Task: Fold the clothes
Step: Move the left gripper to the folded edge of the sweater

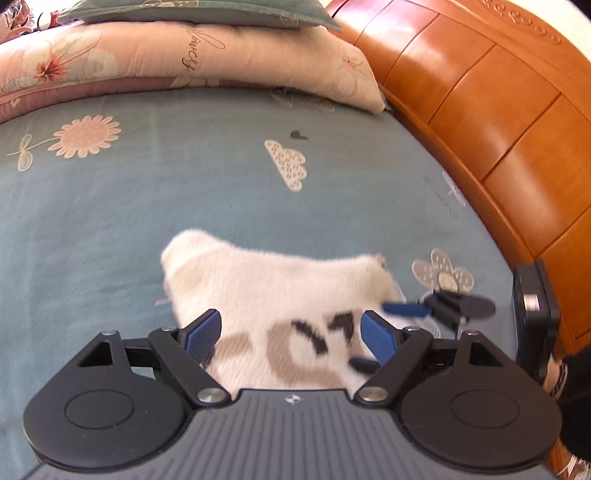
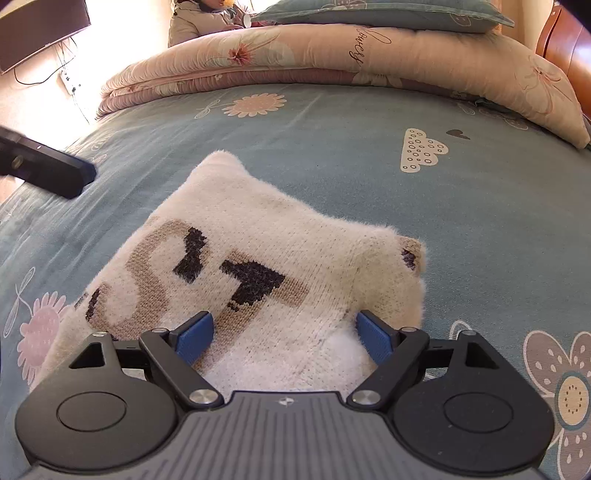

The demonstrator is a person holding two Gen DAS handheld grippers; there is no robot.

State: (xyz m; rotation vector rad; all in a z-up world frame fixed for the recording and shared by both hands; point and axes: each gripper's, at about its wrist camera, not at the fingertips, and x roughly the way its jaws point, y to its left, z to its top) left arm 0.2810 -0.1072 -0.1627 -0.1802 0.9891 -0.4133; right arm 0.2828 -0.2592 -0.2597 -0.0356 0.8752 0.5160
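Observation:
A fluffy white sweater [image 1: 280, 295] with beige and black knit marks lies folded on the blue-green bedsheet [image 1: 147, 206]. In the left wrist view my left gripper [image 1: 291, 334] is open. Its blue pads [image 1: 205, 332] straddle the sweater's near edge without pinching it. The right tool's black housing [image 1: 533, 314] sits at the sweater's right side. In the right wrist view the sweater [image 2: 258, 251] fills the middle. My right gripper [image 2: 284, 336] is open over its near end, jaws wide apart. A black part of the left tool [image 2: 48, 170] shows at the left.
A folded floral quilt [image 2: 332, 55] with a pillow [image 2: 388, 13] on top lies across the far side of the bed. A wooden headboard [image 1: 498, 110] runs along the right. A person [image 2: 199, 18] sits beyond the quilt. A dark sleeve [image 1: 576, 391] shows at the right edge.

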